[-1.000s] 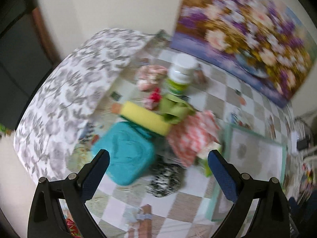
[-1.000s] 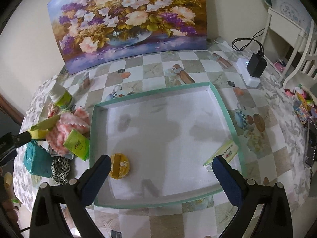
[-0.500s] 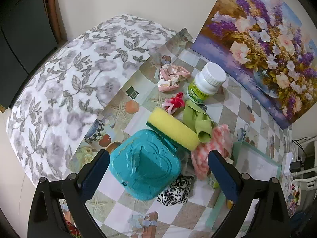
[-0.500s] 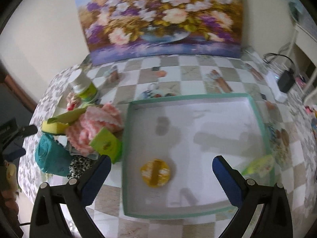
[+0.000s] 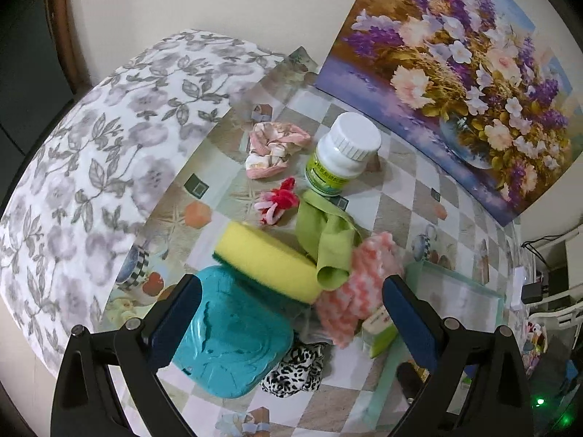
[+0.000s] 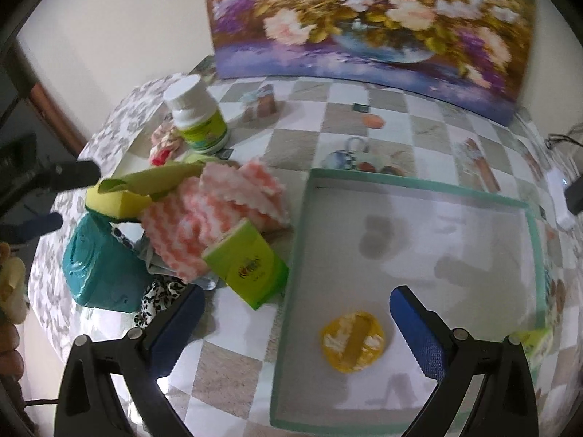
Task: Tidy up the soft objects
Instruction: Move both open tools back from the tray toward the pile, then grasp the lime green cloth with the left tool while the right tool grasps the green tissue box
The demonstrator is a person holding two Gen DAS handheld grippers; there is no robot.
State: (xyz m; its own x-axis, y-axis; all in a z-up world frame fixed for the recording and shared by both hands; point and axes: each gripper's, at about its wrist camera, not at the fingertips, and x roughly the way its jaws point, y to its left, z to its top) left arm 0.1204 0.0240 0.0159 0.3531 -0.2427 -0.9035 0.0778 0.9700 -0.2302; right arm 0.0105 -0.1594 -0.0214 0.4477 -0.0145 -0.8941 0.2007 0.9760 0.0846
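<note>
A pile of soft things lies on the checked table: a yellow sponge [image 5: 267, 260], a green cloth [image 5: 326, 240], a pink-and-white wavy cloth [image 5: 359, 284], a leopard-print scrunchie [image 5: 297, 369], a red-and-pink scrunchie [image 5: 278, 204] and a pale pink floral scrunchie [image 5: 271, 147]. The sponge leans on a teal heart-embossed box [image 5: 231, 342]. My left gripper [image 5: 291, 324] hovers open above the box and sponge, holding nothing. My right gripper [image 6: 291, 327] hangs open over the left wall of the teal-rimmed white tray [image 6: 419, 189], empty. The wavy cloth [image 6: 218, 215] lies left of it.
A white-capped bottle [image 5: 342, 154] stands behind the pile. A green carton [image 6: 249, 262] leans against the tray's left wall. Inside the tray lie a yellow round item [image 6: 351, 340] and a green packet [image 6: 533, 340]. A flower painting [image 6: 364, 18] leans on the wall. The table edge drops off left.
The left gripper has moved in closer over the sponge and teal box. The right gripper has swung left, from above the tray's middle toward its left wall and the pile.
</note>
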